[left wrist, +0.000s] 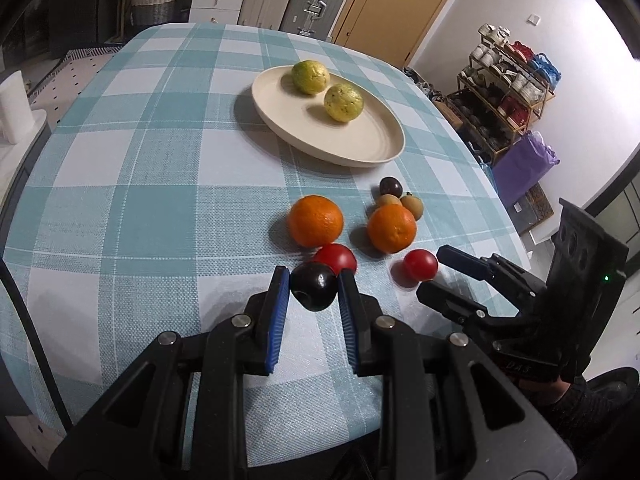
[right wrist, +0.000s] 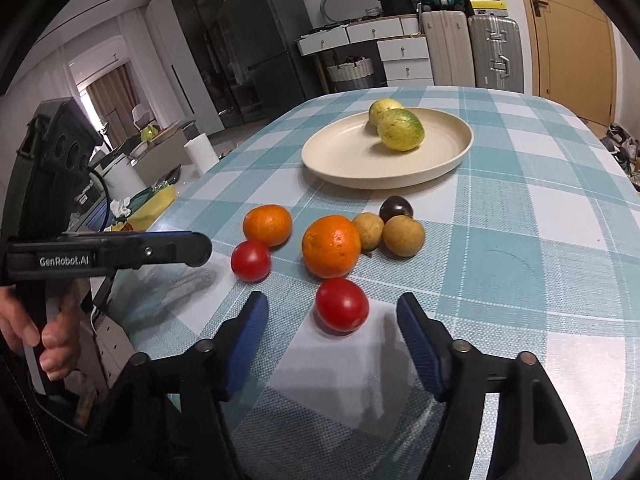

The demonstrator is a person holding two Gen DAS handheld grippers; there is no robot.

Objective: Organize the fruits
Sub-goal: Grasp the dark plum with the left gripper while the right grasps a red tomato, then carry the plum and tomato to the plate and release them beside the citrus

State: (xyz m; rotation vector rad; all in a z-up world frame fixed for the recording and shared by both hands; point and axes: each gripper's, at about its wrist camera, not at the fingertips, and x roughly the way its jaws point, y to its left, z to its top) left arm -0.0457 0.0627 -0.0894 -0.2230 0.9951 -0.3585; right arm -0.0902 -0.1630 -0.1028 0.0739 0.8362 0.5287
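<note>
Left wrist view.
- Left claw point(left wrist: 313, 286): closed on a dark plum point(left wrist: 313, 286), blue pads on both its sides, the fruit near the tips.
- Red tomato point(left wrist: 335, 258): directly behind the held plum, apparently touching it.
- Orange point(left wrist: 315, 221) and second orange point(left wrist: 391, 228): on the checked tabletop point(left wrist: 140, 208), apart from each other.
- Second tomato point(left wrist: 420, 265): just in front of the right claw's tips.
- Small brown fruits point(left wrist: 400, 201) and another dark plum point(left wrist: 390, 187): clustered behind the second orange.
- Cream plate point(left wrist: 372, 152): farther back, bearing two yellow-green fruits point(left wrist: 343, 102) on its far half; near half bare.

Right wrist view.
- Right claw point(right wrist: 332, 316): half open, holding nothing; a tomato point(right wrist: 342, 310) lies on the tabletop between its tips, pads clear of it on both sides.
- Left claw point(right wrist: 196, 249): seen side-on at left; its plum is hidden here.
- Plate point(right wrist: 344, 168): beyond the loose fruit.

Handling note, judged: the step in hand appears to be carrying the plum to the plate while the right claw takes the tomato. Lift the plum straight up before moving, so the tomato behind stays put; set it on the plate's bare half. Centre the tomato between the pads and close gently: it looks soft and rolls easily.
</note>
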